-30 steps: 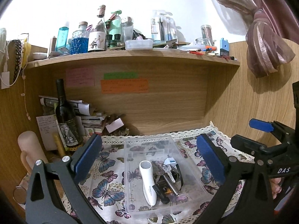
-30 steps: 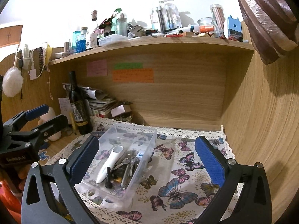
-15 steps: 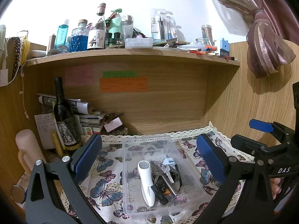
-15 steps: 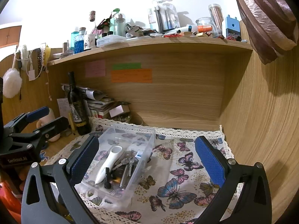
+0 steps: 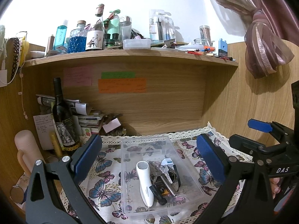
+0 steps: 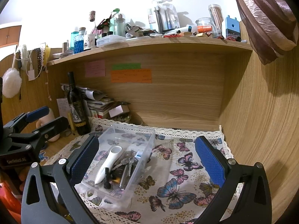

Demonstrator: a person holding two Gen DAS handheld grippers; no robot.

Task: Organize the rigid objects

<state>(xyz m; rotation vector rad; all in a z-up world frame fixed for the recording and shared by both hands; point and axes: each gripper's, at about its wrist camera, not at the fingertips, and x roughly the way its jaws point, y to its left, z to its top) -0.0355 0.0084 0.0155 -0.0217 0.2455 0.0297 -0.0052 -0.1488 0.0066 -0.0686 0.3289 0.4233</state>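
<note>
Left gripper [image 5: 148,154] hovering wide open, empty, above clear bin [image 5: 188,160]; right gripper [image 6: 146,157] likewise spread, holding nothing. Bin sitting on butterfly cloth [image 6: 179,169], holding white handheld device [image 5: 144,183], keys [image 5: 165,171], possibly small tools.

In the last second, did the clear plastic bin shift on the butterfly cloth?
No. The clear bin keeps its spot on the butterfly cloth, with its far rim just short of the lace edge; only the cameras drifted slightly.
</note>
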